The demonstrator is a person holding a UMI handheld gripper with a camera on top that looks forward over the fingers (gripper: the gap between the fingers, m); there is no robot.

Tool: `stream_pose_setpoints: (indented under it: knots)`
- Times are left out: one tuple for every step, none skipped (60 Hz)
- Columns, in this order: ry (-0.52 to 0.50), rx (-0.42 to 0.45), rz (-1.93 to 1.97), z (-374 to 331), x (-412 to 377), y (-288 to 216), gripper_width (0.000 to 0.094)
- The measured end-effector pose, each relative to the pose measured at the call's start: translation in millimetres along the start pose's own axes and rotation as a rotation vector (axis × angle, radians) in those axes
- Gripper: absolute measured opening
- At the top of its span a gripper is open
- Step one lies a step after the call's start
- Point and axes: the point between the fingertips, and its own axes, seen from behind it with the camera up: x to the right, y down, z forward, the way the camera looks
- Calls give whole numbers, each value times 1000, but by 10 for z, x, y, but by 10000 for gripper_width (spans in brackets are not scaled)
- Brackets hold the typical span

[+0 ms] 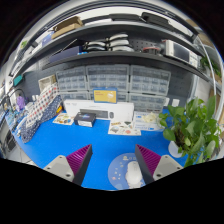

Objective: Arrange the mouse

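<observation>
We hold the gripper (111, 162) level above the blue table (95, 140), fingers spread wide. The mouse (134, 173) lies between them, untouched.

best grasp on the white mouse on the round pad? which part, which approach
Judging by its pose, take the white mouse across its narrow flanks at mid-body, coming straight down from above. It lies flat on the round mouse pad, just inside the right finger of the open gripper, so shift right first.
</observation>
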Motion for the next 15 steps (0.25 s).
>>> stream_pose_setpoints:
  knots:
    - [-3, 2, -2, -11, -17, -4, 880]
    - [-5, 3, -4, -24, -25, -7, 878]
    - [-6, 3, -5, -35, -38, -7, 878]
    - [-8, 4, -5, -45, -52, -6, 882]
    - [-10, 5, -5, -54, -66, -5, 884]
    - [-12, 7, -6, -62, -78, -4, 880]
    - [-14, 7, -5, -70, -91, -3, 883]
    - [-16, 8, -6, -76, -103, -1, 880]
    - [-18, 9, -6, -73, -117, -3, 880]
    - [-21, 10, -7, -82, -130, 3, 878]
    - [-24, 10, -7, -87, -146, 11, 879]
    - [-28, 10, -9, -90, -163, 16, 879]
    - [-31, 10, -10, -93, -179, 21, 880]
    - [-35, 10, -12, -96, -196, 24, 880]
    - [-38, 10, -13, -99, -211, 27, 882]
